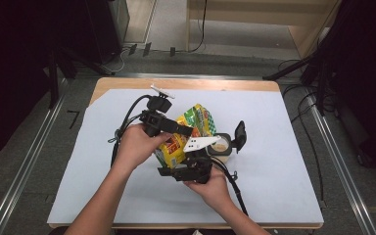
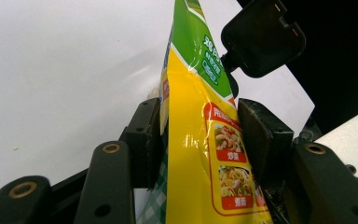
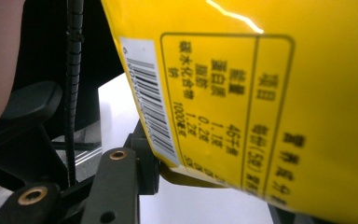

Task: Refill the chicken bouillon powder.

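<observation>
Barcode side of yellow packet before right tongs, left tongs both clamped on it.

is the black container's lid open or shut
Open: the black container shows a pale powder inside, and its lid stands tipped up at the container's right edge.

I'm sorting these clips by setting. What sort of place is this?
Probably a lab or recording workspace, not a kitchen: a table under a plain white sheet, black stands and loose cables on grey floor around it, and a yellow seasoning pouch handled there.
</observation>
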